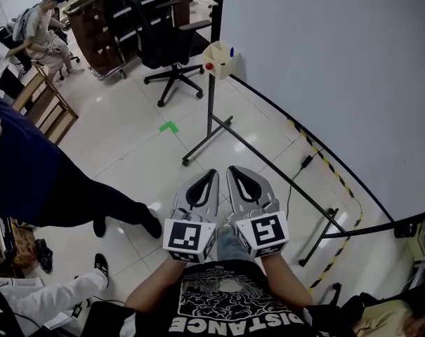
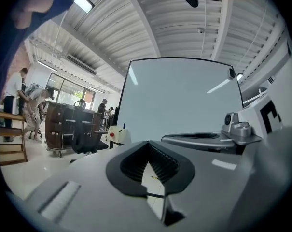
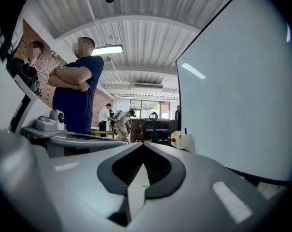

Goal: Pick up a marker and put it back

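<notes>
Holding both tools low and close to our body, we have not yet begun the pick-up. The left tool (image 1: 212, 173) has its jaws together with nothing between them. The right tool (image 1: 234, 169) is the same, closed and empty, as each gripper view shows. The marker (image 1: 231, 51), a blue one, stands upright in the cream holder (image 1: 218, 60) on top of a thin metal stand (image 1: 211, 111). It is just beside the whiteboard (image 1: 324, 69) and well apart from both tools. We judge that the whole task lies ahead: approach the holder, open one tool, grip the marker, lift it out, then set it back in. A red item on the holder's side is too small to identify.
</notes>
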A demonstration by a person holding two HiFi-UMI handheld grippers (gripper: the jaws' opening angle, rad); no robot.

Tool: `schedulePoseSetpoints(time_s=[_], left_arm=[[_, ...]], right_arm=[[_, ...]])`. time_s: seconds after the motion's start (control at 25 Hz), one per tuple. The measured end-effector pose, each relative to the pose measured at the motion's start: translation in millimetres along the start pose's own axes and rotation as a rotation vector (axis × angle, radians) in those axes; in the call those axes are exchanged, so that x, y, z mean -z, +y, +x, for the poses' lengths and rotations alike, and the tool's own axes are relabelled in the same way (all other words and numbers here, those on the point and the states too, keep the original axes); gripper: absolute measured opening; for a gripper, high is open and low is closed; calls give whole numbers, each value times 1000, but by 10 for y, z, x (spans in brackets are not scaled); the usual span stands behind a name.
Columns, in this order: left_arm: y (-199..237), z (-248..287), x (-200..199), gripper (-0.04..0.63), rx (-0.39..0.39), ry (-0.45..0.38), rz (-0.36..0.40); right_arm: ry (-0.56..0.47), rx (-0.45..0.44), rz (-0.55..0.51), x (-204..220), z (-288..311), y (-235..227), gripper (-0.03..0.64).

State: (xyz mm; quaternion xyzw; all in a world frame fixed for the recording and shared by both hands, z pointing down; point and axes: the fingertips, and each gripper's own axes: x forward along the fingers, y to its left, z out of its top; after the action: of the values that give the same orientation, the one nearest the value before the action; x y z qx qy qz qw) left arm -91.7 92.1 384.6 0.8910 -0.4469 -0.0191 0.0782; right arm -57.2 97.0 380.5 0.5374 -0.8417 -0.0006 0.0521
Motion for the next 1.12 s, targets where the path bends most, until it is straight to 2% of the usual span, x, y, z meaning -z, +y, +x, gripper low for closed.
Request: schedulePoseSetpoints(time_s=[0.2,0.28,0.44,0.68,0.92,1.12], left_arm=[[141,453,-67,5,-9,-2,15],[245,672,-92,6,-28,-11,19],[409,1123,-190,6,-75,23,9],[547,1728,-209,6,-75,17,1],[749,2322,-254,6,-117,7,8],[848,2586,-304,6,-147,9,-4]], right_arm=[[-23,-16,14,-60,397,-354,0],[-29,-28,16,-90,585,-504,0],[-28,-49,24,-129,933,-828,0],[-26,-90,34,-163,1382,-1202,0],[-13,-131,41,-120,1858,-1612,0],[-17,-148,40,-150,2097,-1850,0]])
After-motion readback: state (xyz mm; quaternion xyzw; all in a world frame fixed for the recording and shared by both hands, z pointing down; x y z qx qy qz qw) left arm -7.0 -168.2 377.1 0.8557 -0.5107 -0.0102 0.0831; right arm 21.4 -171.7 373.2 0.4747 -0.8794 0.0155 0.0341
